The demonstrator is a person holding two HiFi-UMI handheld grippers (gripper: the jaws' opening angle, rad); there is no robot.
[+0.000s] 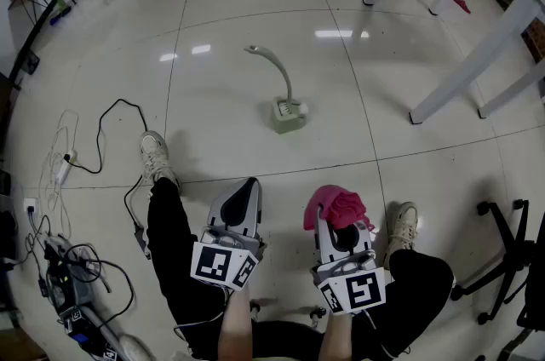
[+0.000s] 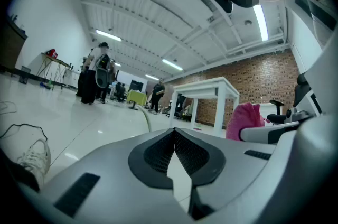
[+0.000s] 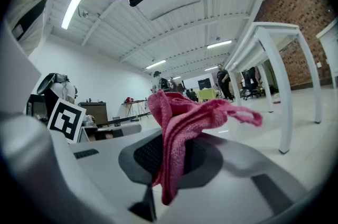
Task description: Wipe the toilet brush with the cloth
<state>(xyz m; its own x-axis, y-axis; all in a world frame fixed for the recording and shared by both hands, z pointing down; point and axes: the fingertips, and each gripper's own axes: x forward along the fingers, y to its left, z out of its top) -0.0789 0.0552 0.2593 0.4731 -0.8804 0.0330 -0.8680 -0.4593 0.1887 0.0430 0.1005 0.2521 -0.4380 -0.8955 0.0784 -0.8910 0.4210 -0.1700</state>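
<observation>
Toilet brush (image 1: 284,78) stands in its holder (image 1: 287,119) on the floor, well ahead; light, stiff curved handle, best pinched mid-stem by the empty, closed left gripper (image 1: 247,191) (holder may tip), while the right gripper (image 1: 339,230) clamps the limp pink cloth (image 1: 336,206).

1. The floor (image 1: 255,2) tiles are shining glossy and smooth, mirroring bright glare.
2. The cloth (image 3: 182,122) is looking like rough pink knit fabric.
3. The left gripper (image 2: 173,133) shell is looking like smooth matt grey plastic; its pads (image 2: 157,155) are showing a black dimpled texture.
4. The toilet brush (image 1: 288,112) is looking like pale smooth plastic.
5. The brick wall (image 2: 259,80) is looking rough and matt.
</observation>
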